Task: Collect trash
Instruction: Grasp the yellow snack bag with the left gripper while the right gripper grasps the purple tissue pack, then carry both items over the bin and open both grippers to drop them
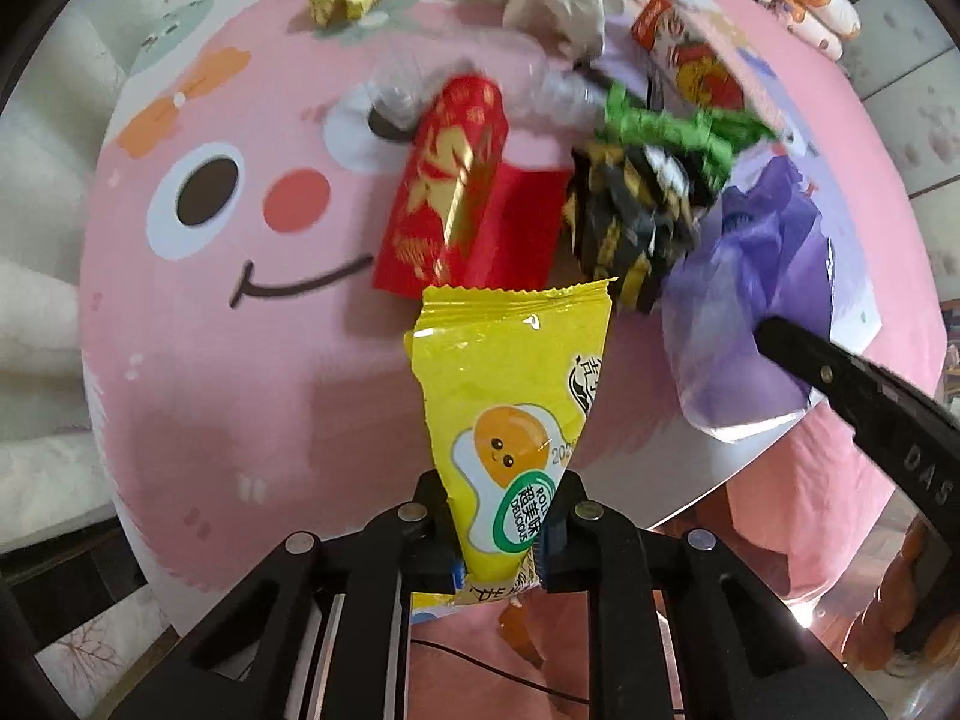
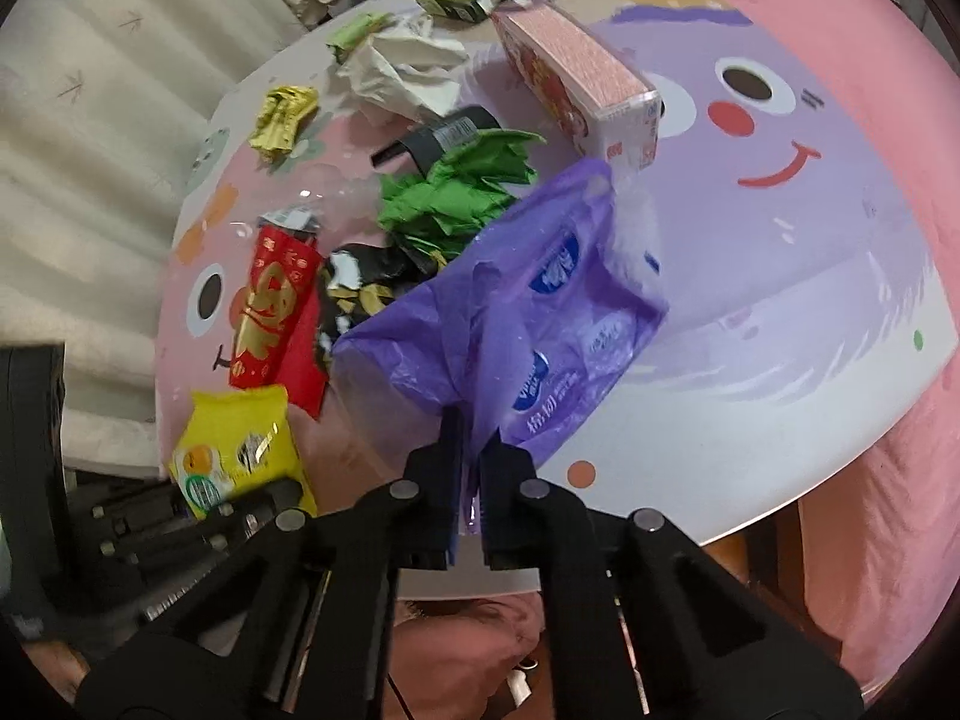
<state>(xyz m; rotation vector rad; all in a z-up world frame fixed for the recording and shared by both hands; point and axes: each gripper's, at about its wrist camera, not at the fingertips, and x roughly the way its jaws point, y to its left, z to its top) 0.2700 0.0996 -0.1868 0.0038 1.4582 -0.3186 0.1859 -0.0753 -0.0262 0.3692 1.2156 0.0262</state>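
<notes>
My left gripper [image 1: 504, 516] is shut on a yellow snack wrapper [image 1: 510, 384] with a fried-egg picture, which stands up between the pads near the table's front edge. The same yellow snack wrapper [image 2: 234, 450] shows at lower left in the right wrist view, with the left gripper's black fingers [image 2: 252, 510] below it. My right gripper [image 2: 474, 468] is shut on the edge of a purple plastic bag [image 2: 528, 312], which spreads over the table. That purple plastic bag [image 1: 750, 300] and a finger of the right gripper [image 1: 840, 378] appear at the right of the left wrist view.
On the round cartoon-face table [image 1: 240, 360] lie a red packet [image 1: 456, 180], a crumpled black-and-yellow wrapper [image 1: 630, 222], green crumpled paper [image 2: 456, 198], a gold wrapper [image 2: 282, 114], white crumpled paper [image 2: 396, 72], a clear plastic bottle [image 1: 420, 84] and a pink-topped box [image 2: 576, 84].
</notes>
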